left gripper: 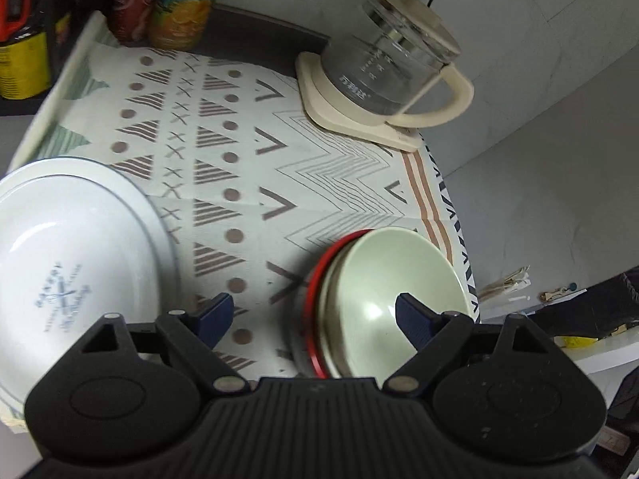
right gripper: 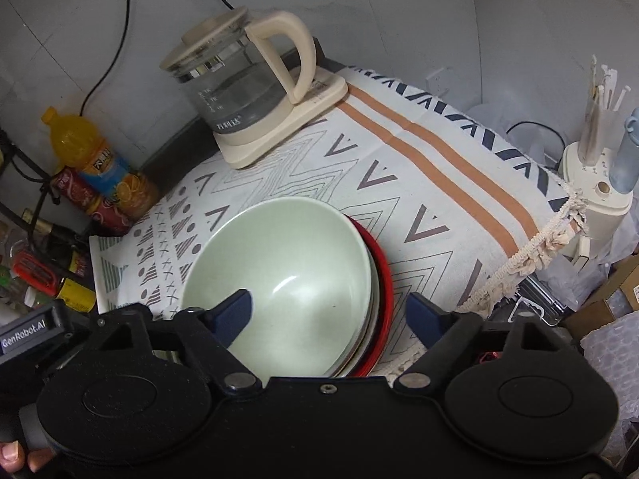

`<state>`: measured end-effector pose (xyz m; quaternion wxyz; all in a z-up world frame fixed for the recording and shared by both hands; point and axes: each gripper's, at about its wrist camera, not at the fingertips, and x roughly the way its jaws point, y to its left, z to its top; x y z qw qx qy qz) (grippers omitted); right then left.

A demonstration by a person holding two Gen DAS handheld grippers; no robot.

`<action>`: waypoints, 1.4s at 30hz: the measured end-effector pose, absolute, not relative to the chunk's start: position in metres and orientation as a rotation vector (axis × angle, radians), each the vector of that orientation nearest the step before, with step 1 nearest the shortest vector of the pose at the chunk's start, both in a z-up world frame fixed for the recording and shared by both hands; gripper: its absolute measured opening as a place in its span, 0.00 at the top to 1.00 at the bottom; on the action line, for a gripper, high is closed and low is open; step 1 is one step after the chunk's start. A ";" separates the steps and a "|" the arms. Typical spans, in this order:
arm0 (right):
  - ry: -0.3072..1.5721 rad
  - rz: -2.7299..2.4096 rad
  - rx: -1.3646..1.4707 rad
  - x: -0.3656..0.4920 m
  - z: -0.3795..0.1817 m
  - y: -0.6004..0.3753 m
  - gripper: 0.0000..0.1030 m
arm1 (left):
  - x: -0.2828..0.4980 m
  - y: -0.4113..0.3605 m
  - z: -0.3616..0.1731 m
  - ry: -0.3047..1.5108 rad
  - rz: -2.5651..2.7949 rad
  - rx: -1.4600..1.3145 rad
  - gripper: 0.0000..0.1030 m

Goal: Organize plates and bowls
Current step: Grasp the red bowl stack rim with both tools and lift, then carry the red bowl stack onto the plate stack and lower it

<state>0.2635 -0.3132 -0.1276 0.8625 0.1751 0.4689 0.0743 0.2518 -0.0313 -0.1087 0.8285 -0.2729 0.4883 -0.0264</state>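
A pale green bowl [left gripper: 383,279] [right gripper: 279,271] sits on top of a small stack with a red plate [left gripper: 313,303] [right gripper: 383,299] at the bottom, on a patterned cloth [left gripper: 239,167]. My left gripper [left gripper: 315,313] is open, with one finger inside the green bowl and the other over the cloth, so the stack's left rim lies between them untouched. My right gripper [right gripper: 331,311] is also open and straddles the right rim, one finger in the bowl and one just outside the red plate. A white bowl [left gripper: 60,263] with a blue mark rests on a white plate [left gripper: 131,195] at the left.
A glass kettle [left gripper: 395,68] [right gripper: 239,92] on a cream base stands at the back of the cloth. Drink bottles [left gripper: 175,4] [right gripper: 92,159] crowd the back left corner. The cloth's fringed edge [right gripper: 535,247] drops off at the right, beside a cream utensil holder [right gripper: 595,183].
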 end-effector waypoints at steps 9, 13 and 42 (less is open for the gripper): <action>1.010 0.218 0.309 0.288 -0.138 -0.314 0.47 | 0.275 -0.053 -0.136 1.105 -0.056 -0.609 0.37; 1.024 0.230 0.276 0.301 -0.138 -0.317 0.51 | 0.280 -0.057 -0.145 1.122 -0.033 -0.613 0.43; 1.208 0.249 0.312 0.326 -0.172 -0.317 0.75 | 0.286 -0.042 -0.164 1.165 0.022 -0.655 0.72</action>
